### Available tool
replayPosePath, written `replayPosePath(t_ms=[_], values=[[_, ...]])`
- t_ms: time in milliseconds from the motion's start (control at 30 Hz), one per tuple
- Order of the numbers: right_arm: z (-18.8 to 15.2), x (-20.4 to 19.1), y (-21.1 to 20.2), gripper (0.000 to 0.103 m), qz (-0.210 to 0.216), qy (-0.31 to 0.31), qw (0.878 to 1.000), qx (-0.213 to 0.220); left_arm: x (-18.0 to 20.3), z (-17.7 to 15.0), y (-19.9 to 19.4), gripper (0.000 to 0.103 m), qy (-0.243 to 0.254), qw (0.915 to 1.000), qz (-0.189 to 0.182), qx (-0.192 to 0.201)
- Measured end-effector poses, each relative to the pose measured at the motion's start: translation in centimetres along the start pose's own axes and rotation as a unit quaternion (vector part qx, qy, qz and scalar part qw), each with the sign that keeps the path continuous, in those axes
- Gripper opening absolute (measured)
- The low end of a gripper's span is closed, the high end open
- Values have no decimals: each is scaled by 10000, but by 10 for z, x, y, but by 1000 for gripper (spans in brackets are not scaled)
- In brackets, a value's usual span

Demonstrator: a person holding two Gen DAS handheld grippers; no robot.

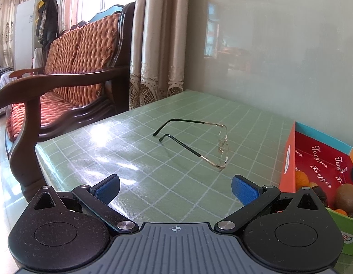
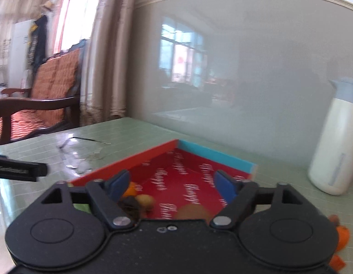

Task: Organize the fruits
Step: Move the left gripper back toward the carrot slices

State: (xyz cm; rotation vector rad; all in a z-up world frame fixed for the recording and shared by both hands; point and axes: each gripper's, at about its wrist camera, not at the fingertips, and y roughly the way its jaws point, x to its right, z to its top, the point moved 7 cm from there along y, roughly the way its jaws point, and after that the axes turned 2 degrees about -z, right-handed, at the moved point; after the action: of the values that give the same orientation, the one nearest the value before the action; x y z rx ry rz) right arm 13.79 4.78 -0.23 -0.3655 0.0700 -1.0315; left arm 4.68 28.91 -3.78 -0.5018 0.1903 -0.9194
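- Both our black grippers, left and right, hold blue fingers apart, empty.
- Red cardboard box reads "Tangger" repeatedly.
- One pair of gold-rimmed glasses lies on the green checked bench.

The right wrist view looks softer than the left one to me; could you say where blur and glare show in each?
Right wrist view: motion blur smears the red box and fruit; left wrist view: sharp, eyeglasses crisp, window glare on the tablecloth; both: fisheye bending at the edges.

Eyeglasses on green checked tablecloth, wooden sofa, curtain, white thermos
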Motion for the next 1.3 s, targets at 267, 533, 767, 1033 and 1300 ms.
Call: replayPosePath(t_ms=[267, 533, 767, 1033, 1300], values=[[-9, 64, -15, 95, -552, 571, 9967, -179, 10, 1, -3, 103, -4, 10000, -51, 25], [-12, 110, -42, 96, -1005, 596, 9931, 102, 25, 3, -8, 103, 47, 9999, -145, 70], [-19, 143, -55, 96, -1408, 675, 9877, 54, 46, 4, -15, 103, 100, 9993, -335, 130], [-27, 178, -71, 96, -1736, 863, 9810, -48, 78, 3, -25, 103, 299, 9977, -577, 195], [-36, 205, -87, 96, -1920, 1023, 9760, -91, 116, -1, -37, 103, 493, 9947, -878, 216]])
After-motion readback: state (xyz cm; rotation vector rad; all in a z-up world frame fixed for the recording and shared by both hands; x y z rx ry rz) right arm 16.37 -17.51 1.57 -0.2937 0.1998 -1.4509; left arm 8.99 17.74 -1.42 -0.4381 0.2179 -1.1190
